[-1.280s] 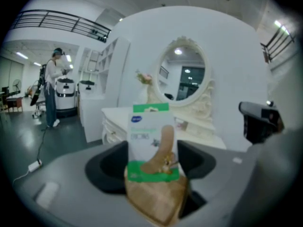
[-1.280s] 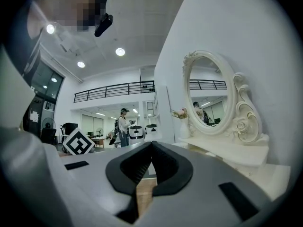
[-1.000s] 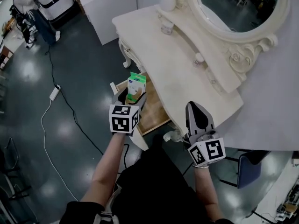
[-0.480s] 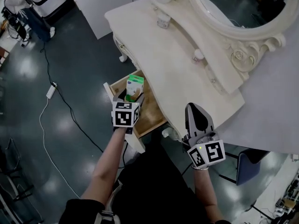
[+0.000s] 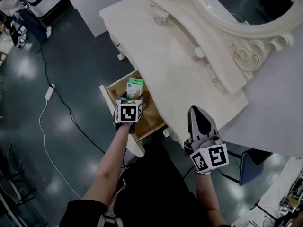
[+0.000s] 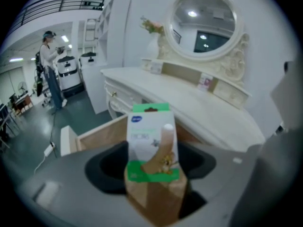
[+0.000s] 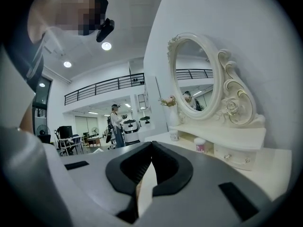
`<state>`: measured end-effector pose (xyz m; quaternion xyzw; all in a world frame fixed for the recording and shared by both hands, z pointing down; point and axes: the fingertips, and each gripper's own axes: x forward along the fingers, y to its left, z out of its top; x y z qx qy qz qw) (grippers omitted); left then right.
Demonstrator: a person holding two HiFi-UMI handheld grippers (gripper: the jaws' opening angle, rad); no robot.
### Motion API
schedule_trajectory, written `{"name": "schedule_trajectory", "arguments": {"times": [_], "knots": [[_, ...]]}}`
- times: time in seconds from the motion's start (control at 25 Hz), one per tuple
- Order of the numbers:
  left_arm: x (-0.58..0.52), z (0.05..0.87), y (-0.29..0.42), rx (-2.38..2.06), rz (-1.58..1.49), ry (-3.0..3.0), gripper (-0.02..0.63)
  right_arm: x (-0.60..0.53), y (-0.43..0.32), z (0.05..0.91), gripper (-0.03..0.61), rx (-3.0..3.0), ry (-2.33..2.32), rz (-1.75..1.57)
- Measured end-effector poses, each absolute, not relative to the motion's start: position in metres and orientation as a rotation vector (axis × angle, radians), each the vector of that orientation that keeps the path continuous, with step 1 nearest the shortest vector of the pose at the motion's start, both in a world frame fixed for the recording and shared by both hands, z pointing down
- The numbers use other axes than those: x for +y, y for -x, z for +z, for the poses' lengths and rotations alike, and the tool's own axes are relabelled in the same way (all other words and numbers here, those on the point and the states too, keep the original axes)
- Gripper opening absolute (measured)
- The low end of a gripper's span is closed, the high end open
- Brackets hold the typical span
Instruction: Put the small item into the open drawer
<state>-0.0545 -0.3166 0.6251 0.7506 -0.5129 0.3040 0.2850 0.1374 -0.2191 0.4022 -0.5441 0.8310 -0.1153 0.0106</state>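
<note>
The small item, a green-and-white carton (image 5: pixel 135 87), is gripped upright by the left gripper (image 5: pixel 129 100), whose jaws are pressed against its lower, brown part. In the head view the carton is seen over the wooden inside of the open drawer (image 5: pixel 147 117), toward the drawer's 11 o'clock end. Whether it touches the drawer's bottom cannot be told. In the left gripper view the carton (image 6: pixel 150 145) is framed by the drawer's wooden wall (image 6: pixel 97 132), with the cream dressing table (image 6: pixel 189 100) at 1 o'clock behind it.

The right gripper (image 5: pixel 195 111) is held at 4 o'clock from the drawer, near the table's front edge (image 5: pixel 189 122). Its jaws are brought together at the tips, and nothing is gripped between them. An oval mirror (image 5: pixel 258 6) is seen at 1 o'clock, and a small jar (image 5: pixel 161 18) stands on the tabletop at 12 o'clock.
</note>
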Motion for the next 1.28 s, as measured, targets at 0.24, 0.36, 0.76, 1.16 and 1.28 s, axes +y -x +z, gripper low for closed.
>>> {"name": "schedule_trajectory", "arguments": {"times": [0.24,0.36,0.76,1.16,1.28], "knots": [[-0.326,0.645,0.052,-1.362,0.861,-1.957,0.328,-0.223,-0.144,0.408,-0.003,2.582,1.714,-0.386],[-0.330,0.657,0.053,-1.352,0.877,-1.931,0.330,-0.225,-0.145,0.411,-0.003,2.584,1.717,-0.398],[-0.328,0.700,0.044,-1.278,0.961,-1.823,0.330,-0.229,-0.142,0.417,-0.003,2.596,1.704,-0.427],[-0.328,0.714,0.045,-1.291,0.997,-1.786,0.333,-0.230,-0.139,0.422,-0.003,2.609,1.685,-0.453],[-0.327,0.716,0.045,-1.294,1.007,-1.786,0.334,-0.231,-0.138,0.422,-0.003,2.610,1.679,-0.458]]}}
